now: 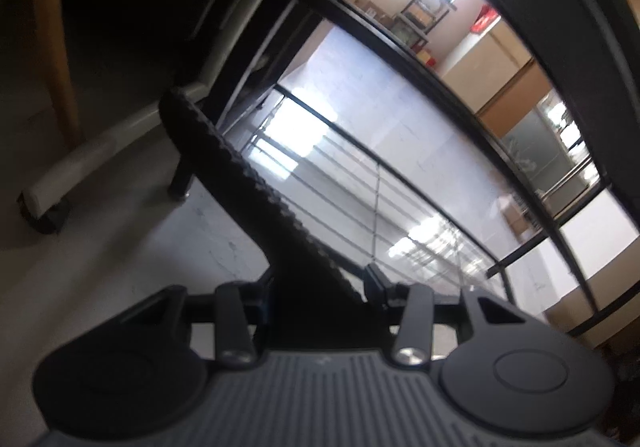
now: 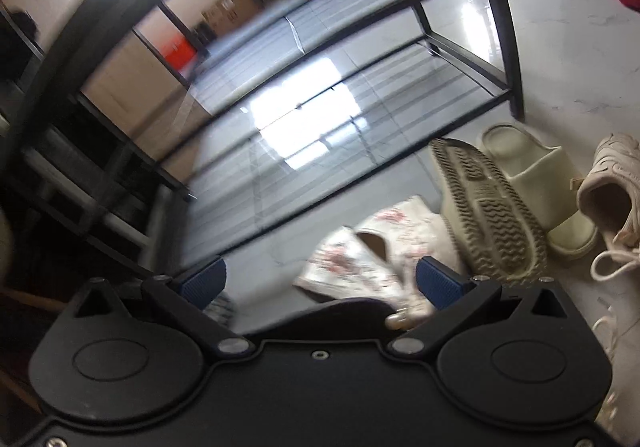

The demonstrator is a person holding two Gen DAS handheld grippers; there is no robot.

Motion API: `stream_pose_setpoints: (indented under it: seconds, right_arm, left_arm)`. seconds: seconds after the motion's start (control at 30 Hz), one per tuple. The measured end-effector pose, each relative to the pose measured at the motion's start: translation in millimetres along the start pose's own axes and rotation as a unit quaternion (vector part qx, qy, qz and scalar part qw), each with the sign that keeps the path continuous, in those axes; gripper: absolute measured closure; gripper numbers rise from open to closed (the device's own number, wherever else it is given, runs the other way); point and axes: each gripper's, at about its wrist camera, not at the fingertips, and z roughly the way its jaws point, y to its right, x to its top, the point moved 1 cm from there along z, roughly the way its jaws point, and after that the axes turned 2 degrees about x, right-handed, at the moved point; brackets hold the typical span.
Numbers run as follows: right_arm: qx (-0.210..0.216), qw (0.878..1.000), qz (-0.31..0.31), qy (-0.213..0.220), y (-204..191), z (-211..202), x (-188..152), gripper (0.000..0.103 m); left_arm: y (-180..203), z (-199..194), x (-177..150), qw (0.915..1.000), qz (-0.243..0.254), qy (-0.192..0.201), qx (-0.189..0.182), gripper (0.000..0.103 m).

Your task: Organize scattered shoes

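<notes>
A: On the left view, our left gripper (image 1: pixel 320 287) fingers clamp a black shoe (image 1: pixel 256 183) beside the rack (image 1: pixel 400 175); we're mid-placement.

B: On the right view, our right gripper (image 2: pixel 320 279) gapes over the floral slipper (image 2: pixel 360 263) on the floor; next we grasp it.

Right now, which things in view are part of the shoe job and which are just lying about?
Job:
black shoe, in left gripper
floral slipper
beige slide
overturned slide
pink sneaker
rack
right gripper, open

Lying about:
caster
red box
</notes>
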Motion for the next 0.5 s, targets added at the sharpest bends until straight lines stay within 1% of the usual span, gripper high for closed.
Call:
stream_pose_setpoints:
  seconds: [0.07,0.13,0.27,0.37,0.4,0.47,0.5]
  right_arm:
    - [0.018,1.0,0.011,0.001,-7,-15,-4,0.0]
    - [0.031,0.999,0.026,-0.004,-12,-28,-9,0.0]
    - [0.061,0.996,0.062,-0.007,-18,-55,-13,0.0]
    - [0.064,0.995,0.069,-0.015,-30,-72,-15,0.0]
    - [0.065,0.995,0.071,-0.018,-35,-77,-15,0.0]
    - [0.066,0.995,0.074,-0.024,-44,-88,-16,0.0]
    - [0.066,0.995,0.076,-0.027,-48,-94,-16,0.0]
  left_arm:
    - [-4,-7,3,0.9996,0.0,0.011,-0.025,0.068]
    - [-8,-9,3,0.9991,-0.002,0.01,-0.041,0.068]
    - [-20,-1,-1,0.999,-0.003,-0.007,-0.045,0.067]
    - [-34,15,-3,0.9966,-0.043,-0.034,-0.062,0.066]
    - [-41,21,-6,0.9944,-0.059,-0.045,-0.074,0.065]
    - [-54,34,-11,0.9882,-0.092,-0.067,-0.102,0.064]
    - [-60,39,-13,0.9827,-0.113,-0.072,-0.127,0.063]
